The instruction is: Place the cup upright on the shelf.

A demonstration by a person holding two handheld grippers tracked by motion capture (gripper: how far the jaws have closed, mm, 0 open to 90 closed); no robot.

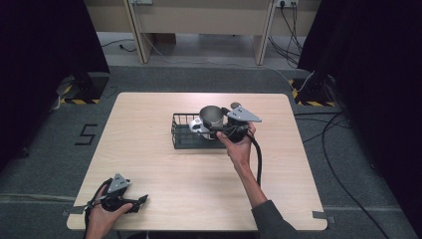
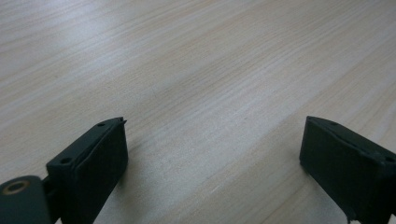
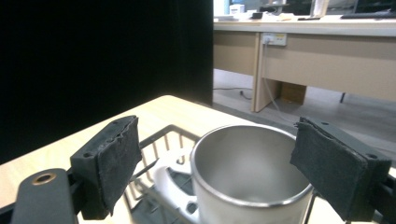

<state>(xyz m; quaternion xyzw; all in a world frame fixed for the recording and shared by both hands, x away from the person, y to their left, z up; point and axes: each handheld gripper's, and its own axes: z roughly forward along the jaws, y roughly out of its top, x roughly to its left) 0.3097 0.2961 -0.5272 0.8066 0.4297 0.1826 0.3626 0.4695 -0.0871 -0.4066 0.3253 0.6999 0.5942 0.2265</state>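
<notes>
Two grippers work over a pale wooden table [image 1: 164, 174], the largest thing in the high view. Next in size is the black wire basket [image 1: 185, 134], standing near the table's middle, a little toward the far edge. Upright in its right end is a steel cup [image 1: 212, 116], open mouth up; the right gripper view shows its rim [image 3: 250, 163] just between that gripper's two jaws. Beside the cup in the basket lies a white object with dark openings [image 3: 175, 186]; what it is cannot be told. The right gripper [image 1: 219, 128], held in the person's right hand [image 1: 240, 145], has its pads [image 3: 116, 158] spread apart on either side of the cup, not pressing it. The left gripper [image 1: 144, 198] rests low at the near left corner, its jaws wide apart over bare wood [image 2: 210, 93].
</notes>
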